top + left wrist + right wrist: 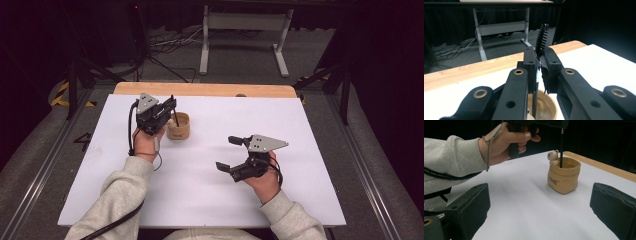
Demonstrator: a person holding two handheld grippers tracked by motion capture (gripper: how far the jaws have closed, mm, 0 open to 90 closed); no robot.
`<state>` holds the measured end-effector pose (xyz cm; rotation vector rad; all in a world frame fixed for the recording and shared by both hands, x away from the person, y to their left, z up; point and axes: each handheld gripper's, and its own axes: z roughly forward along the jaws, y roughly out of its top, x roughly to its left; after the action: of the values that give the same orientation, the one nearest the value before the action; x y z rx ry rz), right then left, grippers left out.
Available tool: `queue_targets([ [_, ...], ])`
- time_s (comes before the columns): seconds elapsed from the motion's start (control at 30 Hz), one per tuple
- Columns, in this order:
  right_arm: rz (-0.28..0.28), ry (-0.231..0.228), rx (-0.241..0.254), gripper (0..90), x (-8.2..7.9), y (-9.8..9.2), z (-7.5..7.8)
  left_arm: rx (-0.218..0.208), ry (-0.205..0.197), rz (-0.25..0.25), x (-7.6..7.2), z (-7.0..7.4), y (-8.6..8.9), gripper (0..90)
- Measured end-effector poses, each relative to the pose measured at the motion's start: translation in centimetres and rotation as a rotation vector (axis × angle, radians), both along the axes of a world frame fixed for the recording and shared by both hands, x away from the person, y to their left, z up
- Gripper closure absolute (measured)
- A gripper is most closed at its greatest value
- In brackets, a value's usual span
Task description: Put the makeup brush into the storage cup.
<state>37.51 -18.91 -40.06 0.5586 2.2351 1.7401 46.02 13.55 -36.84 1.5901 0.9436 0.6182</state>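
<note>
Jaws of the left gripper [538, 68] are clamped on a black bottle brush [541, 40] standing handle-down in the tan pot [564, 175] near the worktop's [200, 190] far-left edge, so placing looks nearly done, while the right gripper [229, 152] waits agape.

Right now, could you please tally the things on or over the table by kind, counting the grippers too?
Grippers: 2, left gripper and right gripper
Tan pots with a bear figure: 1, the pot
Black bristle brushes: 1, the brush, clamped in the left gripper, its stem inside the pot
Total: 4
</note>
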Motion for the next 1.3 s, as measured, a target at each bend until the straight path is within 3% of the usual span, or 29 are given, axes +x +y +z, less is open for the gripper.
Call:
queue_targets([
  [0.07,-0.001,0.0,0.0,3.2,0.0,0.0,0.0,-0.015,0.001,-0.017,-0.1,0.0,0.2,68.5],
  [0.17,-0.003,0.002,0.002,2.9,0.0,-0.1,0.0,-0.026,-0.009,-0.045,-0.2,0.1,0.8,39.1],
  [0.2,-0.005,0.003,0.004,2.9,0.0,-0.2,0.1,-0.026,-0.01,-0.048,-0.3,0.2,1.0,39.1],
  [0.27,-0.008,0.003,0.004,2.8,0.1,-0.3,0.1,-0.038,-0.007,-0.059,-0.5,0.2,1.5,24.4],
  [0.37,-0.008,0.001,0.005,2.8,0.0,-0.4,0.2,-0.065,0.004,-0.083,-0.9,0.2,2.2,20.2],
  [0.57,-0.019,0.003,0.009,2.8,0.1,-0.6,0.3,-0.011,0.048,-0.071,-0.9,-0.2,2.5,18.0],
  [0.93,-0.016,0.011,0.003,2.8,0.2,-0.6,0.1,0.008,0.09,-0.168,-1.1,-1.3,3.2,11.0],
  [1.3,-0.02,0.012,0.008,2.8,0.2,-0.8,0.2,0.009,0.081,-0.203,-2.2,-2.0,4.0,7.4],
])
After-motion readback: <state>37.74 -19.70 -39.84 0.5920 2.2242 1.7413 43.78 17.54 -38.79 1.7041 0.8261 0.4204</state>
